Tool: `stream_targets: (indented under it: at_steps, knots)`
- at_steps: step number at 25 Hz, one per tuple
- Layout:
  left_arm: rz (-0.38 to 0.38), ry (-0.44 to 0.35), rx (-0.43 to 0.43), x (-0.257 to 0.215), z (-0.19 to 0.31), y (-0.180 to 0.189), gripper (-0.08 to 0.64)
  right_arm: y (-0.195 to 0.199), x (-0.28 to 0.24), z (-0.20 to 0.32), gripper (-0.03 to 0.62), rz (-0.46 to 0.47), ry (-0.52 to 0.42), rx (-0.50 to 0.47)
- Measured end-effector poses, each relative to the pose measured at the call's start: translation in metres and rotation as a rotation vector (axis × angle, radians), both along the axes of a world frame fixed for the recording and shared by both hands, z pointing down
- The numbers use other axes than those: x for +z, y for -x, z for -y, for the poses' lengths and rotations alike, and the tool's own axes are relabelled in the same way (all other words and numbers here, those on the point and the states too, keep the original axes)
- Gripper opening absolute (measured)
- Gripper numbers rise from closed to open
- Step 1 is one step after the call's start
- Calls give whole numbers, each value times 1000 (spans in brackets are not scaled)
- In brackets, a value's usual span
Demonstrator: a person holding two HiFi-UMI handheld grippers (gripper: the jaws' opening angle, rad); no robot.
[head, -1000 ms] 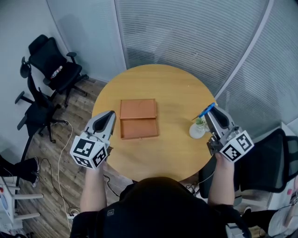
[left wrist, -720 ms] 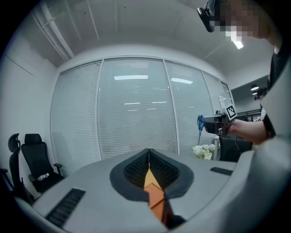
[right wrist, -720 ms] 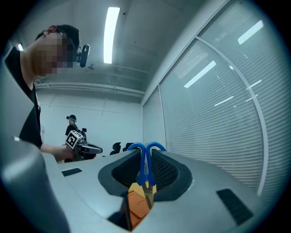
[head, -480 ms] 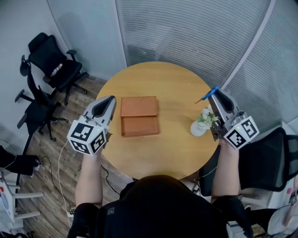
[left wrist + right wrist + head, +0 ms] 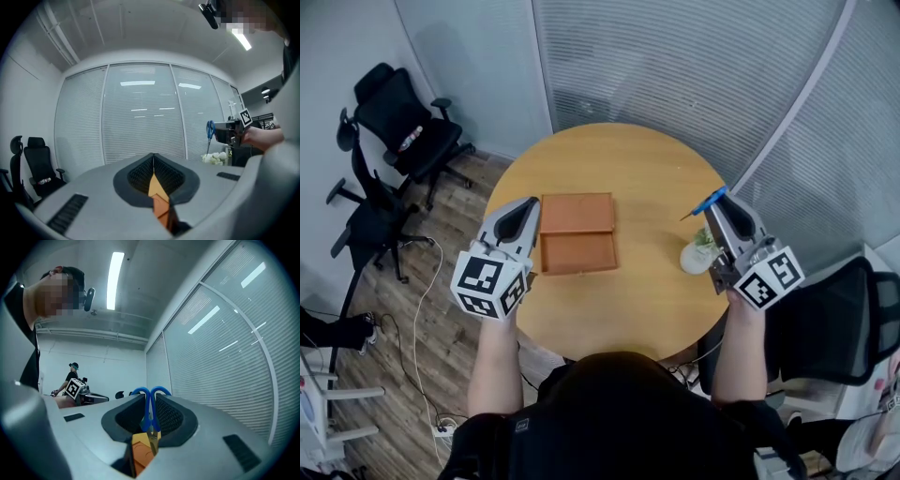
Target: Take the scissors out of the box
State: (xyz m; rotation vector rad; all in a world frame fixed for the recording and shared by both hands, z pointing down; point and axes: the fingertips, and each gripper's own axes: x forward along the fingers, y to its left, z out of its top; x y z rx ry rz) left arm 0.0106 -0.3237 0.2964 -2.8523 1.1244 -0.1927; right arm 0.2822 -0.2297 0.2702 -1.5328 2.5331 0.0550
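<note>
Right gripper (image 5: 150, 414) in close: matt grey plastic shell and black, finely ribbed pads with a rubbery look. Clamped between those pads are the scissors (image 5: 150, 403), with glossy blue plastic handles. The head view shows a thin dark blade, metal by the look of it, reaching ahead of the tips. The left gripper (image 5: 153, 174) has the same matt grey plastic, with an orange plastic piece deep between its jaws. Beneath both lies the table (image 5: 647, 173), a pale wood-grain top, smooth with a soft satin sheen. Just beside the left gripper's tip sits the box (image 5: 577, 234), brown and matt; leather or wood, hard to say. Under the right gripper is a smooth white vase (image 5: 695, 261). Below the left gripper, the floor (image 5: 422, 281) is dull wood planking.
</note>
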Motion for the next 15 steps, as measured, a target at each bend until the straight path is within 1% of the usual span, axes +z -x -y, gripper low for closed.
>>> stream_targets:
  at_steps: [3, 15]
  knots:
    - [14, 11, 10, 10, -5, -4, 14, 2, 7, -2, 87, -5, 14, 1]
    - [-12, 35, 16, 14, -3, -2, 14, 1, 8, -5, 87, -4, 19, 9]
